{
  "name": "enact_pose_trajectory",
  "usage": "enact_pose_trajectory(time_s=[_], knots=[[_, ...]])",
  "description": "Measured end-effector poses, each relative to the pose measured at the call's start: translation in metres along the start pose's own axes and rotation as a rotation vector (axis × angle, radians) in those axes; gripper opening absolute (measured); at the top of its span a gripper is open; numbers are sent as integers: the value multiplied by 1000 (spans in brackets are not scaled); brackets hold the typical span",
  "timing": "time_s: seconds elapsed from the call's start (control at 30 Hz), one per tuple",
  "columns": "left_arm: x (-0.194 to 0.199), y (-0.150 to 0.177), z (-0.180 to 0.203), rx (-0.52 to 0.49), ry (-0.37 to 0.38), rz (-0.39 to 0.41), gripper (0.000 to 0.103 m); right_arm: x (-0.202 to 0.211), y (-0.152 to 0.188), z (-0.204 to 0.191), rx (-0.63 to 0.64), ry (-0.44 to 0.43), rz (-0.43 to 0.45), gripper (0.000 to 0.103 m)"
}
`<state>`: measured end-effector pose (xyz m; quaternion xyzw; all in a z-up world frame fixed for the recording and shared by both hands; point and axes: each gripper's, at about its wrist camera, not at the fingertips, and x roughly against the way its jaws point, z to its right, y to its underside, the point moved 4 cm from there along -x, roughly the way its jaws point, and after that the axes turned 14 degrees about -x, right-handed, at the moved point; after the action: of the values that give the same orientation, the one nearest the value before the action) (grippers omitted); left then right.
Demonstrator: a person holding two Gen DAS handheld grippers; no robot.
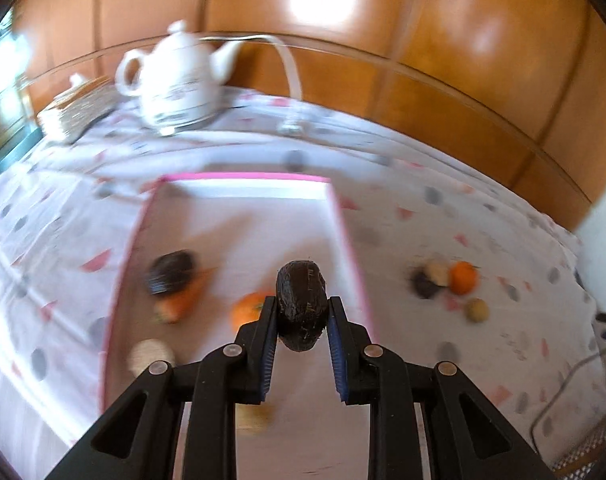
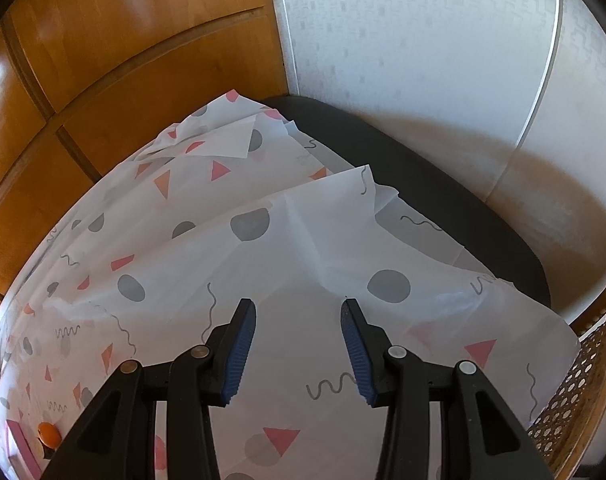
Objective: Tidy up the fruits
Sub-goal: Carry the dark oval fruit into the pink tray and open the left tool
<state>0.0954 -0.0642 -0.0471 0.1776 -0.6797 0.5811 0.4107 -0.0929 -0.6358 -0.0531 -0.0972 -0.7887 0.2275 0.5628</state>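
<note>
Dark fruit [image 1: 301, 306], long axis fwd, was clamped in L gripper [image 1: 301, 312], pink-rimmed tray [image 1: 245, 177] probably directly below; R gripper [image 2: 299, 312] was held agape, empty.

Inside the pink-rimmed tray [image 1: 345, 220], fruit crowds the near half; its far half lies bare. A teapot [image 1: 175, 80] blocks the tabletop's far edge, and loose fruits [image 1: 449, 280] cluster right of the tray. Ahead of the right gripper [image 2: 299, 308], only patterned cloth [image 2: 303, 248].

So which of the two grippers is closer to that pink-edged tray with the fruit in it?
Left. The left gripper hangs over the pink-edged tray, clamping a dark fruit. The right gripper is open over bare tablecloth, with the tray's corner off to its left.
</note>
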Motion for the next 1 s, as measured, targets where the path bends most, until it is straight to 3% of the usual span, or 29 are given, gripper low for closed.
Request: enact_pose_trajectory(time_s=[0.27,0.73,1.0], knots=[[-4,26,-42,88,-62,-31,24,1,6,-3,19,3,-5,45],[-5,43,-48,85,-73,-45,25,1,11,-8,50,18,-3,45],[3,48,-49,82,-76,-27,26,2,25,-34,160,-78,-41,45]])
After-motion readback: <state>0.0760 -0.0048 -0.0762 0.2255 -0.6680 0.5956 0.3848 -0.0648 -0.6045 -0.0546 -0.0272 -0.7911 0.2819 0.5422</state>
